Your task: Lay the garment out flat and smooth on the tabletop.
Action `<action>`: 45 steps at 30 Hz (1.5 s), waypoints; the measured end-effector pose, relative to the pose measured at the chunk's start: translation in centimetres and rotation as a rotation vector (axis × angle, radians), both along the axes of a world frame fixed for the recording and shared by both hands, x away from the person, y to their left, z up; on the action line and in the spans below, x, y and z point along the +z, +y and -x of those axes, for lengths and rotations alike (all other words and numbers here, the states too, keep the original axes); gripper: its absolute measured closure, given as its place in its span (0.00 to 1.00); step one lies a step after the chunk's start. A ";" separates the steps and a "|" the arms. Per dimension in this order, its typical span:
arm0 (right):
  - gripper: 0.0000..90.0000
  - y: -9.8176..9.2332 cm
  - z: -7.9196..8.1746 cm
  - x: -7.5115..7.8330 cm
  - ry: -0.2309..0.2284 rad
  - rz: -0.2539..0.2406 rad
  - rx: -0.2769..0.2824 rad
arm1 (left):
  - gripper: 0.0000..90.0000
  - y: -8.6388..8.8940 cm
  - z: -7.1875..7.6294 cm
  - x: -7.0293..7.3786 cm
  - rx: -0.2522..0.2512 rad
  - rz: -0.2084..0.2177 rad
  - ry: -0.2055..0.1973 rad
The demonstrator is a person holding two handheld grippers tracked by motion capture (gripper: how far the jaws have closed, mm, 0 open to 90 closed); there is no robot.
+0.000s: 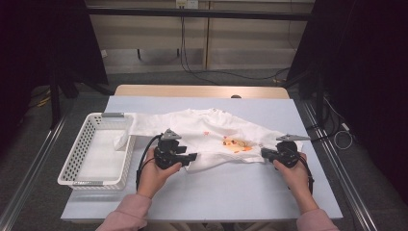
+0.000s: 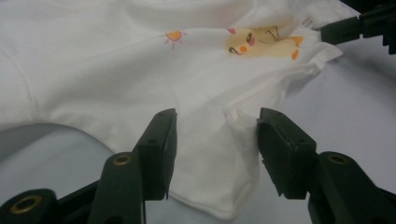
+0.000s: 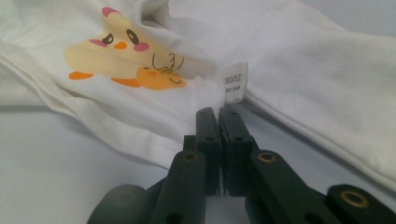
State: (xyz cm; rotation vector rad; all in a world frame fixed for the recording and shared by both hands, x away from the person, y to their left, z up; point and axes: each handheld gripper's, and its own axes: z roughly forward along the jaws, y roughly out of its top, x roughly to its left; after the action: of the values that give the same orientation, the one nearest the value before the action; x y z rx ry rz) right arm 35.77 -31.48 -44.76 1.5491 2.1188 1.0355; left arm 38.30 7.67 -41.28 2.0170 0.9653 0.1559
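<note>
A small white shirt with a yellow-and-orange cartoon print lies spread across the pale table. My left gripper sits at the shirt's near left hem. In the left gripper view, it stands open, with a fold of the hem lying between the jaws but not pinched. At the shirt's right end, beside the size label, my right gripper has its jaws closed flat together on the hem. Farther off in the left gripper view, the right gripper meets the hem.
A white perforated basket stands at the table's left, and one sleeve of the shirt drapes over its right rim. Bare table stretches in front of the shirt toward the person. Dark curtains and cables lie beyond the far edge.
</note>
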 end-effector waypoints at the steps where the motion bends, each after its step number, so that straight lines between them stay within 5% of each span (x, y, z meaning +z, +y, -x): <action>1: 0.97 0.0 0.0 0.0 -0.002 0.002 0.001 | 0.56 0.2 -0.2 0.0 0.003 0.011 0.006; 4: 0.97 0.1 0.0 0.0 -0.002 0.005 -0.002 | 0.69 0.2 -0.5 -0.1 0.026 -0.006 0.007; 8: 0.98 0.1 0.0 0.0 0.000 0.003 -0.003 | 0.75 -0.1 -1.0 -1.0 0.040 0.022 0.047; 10: 0.98 0.0 0.0 0.0 -0.003 -0.001 0.004 | 0.82 0.0 -1.2 -0.9 0.060 0.010 0.025; 12: 0.98 0.0 0.0 0.0 0.002 -0.007 -0.001 | 0.88 0.1 -1.3 -0.6 0.051 0.033 0.038; 16: 0.98 0.0 -0.1 -0.1 -0.004 -0.002 -0.002 | 0.97 -0.1 -1.3 -0.4 0.036 0.002 0.046; 18: 0.98 0.0 -0.1 -0.1 -0.003 -0.001 0.003 | 0.94 -0.2 -1.4 -0.6 0.047 0.011 0.040; 20: 0.98 0.0 -0.1 -0.1 -0.002 0.002 0.000 | 0.77 -0.1 -1.6 -0.9 0.066 -0.010 0.051; 23: 0.98 0.1 -0.1 -0.1 0.002 0.001 -0.004 | 0.86 -0.4 -1.8 -1.9 0.053 -0.023 0.082; 24: 0.98 0.1 -0.1 -0.1 0.005 0.000 -0.004 | 0.87 -0.6 -1.8 -2.4 0.030 0.012 0.118; 26: 0.98 0.1 -0.1 -0.1 0.005 0.000 -0.004 | 0.90 -0.8 -1.6 -2.5 0.009 0.010 0.137; 30: 0.97 0.0 -0.1 -0.1 0.000 -0.006 0.001 | 0.90 -1.8 -0.1 -2.1 -0.063 -0.013 0.135; 35: 0.95 -0.1 0.0 -0.1 0.002 -0.007 -0.010 | 0.89 -1.8 1.4 -2.2 -0.092 -0.047 0.128; 41: 0.90 -0.2 0.4 0.2 0.002 -0.009 -0.025 | 0.82 -1.0 2.0 -2.4 -0.067 -0.102 0.105; 45: 0.85 -0.3 0.6 0.3 -0.016 0.001 -0.014 | 0.60 -0.7 2.4 -2.3 -0.014 -0.123 0.044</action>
State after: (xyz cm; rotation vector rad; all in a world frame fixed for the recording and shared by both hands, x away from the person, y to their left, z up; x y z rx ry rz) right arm 35.14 -31.77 -44.49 1.5480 2.0941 1.0387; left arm 35.91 7.00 -43.63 2.1473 0.9895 0.1676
